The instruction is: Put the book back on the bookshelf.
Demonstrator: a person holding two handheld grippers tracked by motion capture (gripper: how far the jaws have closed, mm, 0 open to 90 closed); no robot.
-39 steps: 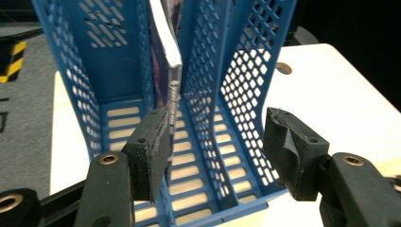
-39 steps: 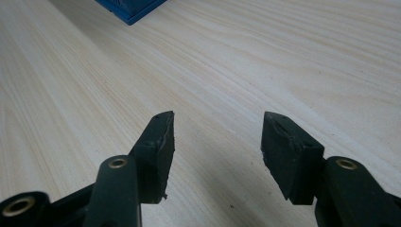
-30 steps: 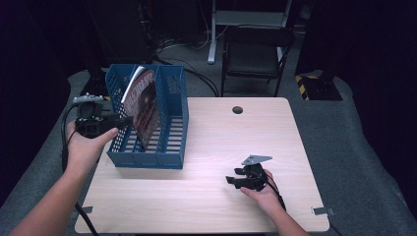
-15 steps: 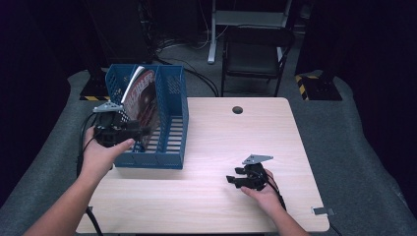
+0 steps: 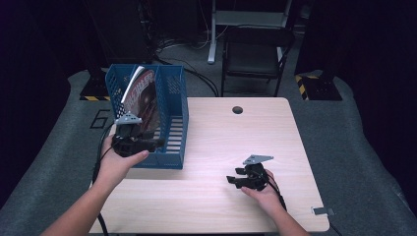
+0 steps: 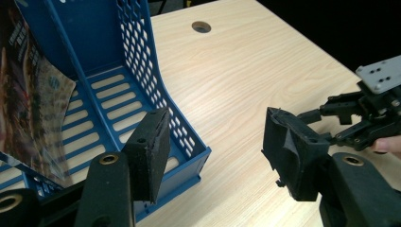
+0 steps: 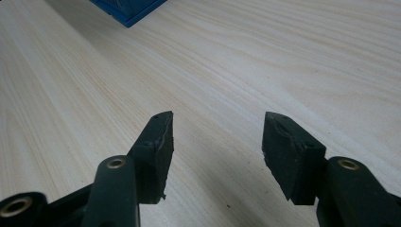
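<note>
A blue slotted file rack (image 5: 173, 125) stands on the left part of the wooden table (image 5: 231, 142). A magazine (image 5: 141, 96) stands inside it, leaning against the left wall, its cover at the left edge of the left gripper view (image 6: 28, 109). My left gripper (image 5: 153, 144) hovers at the rack's low front end, its jaws open (image 6: 215, 142) with nothing between them, only the rack's front lip (image 6: 189, 158) below. My right gripper (image 5: 235, 180) lies low on the table at the near right, open (image 7: 217, 137) over bare wood, also seen from the left gripper (image 6: 328, 124).
A round cable hole (image 5: 237, 109) sits near the table's far edge. A dark chair (image 5: 255, 54) and a desk frame stand behind the table. A small metal clip (image 5: 322, 211) lies at the near right corner. The rack's corner (image 7: 127, 9) shows far ahead of the right jaws.
My left hand has moved from the rack's left side to its near front end and dropped lower. The magazine stays in the rack. The right gripper has not moved.
</note>
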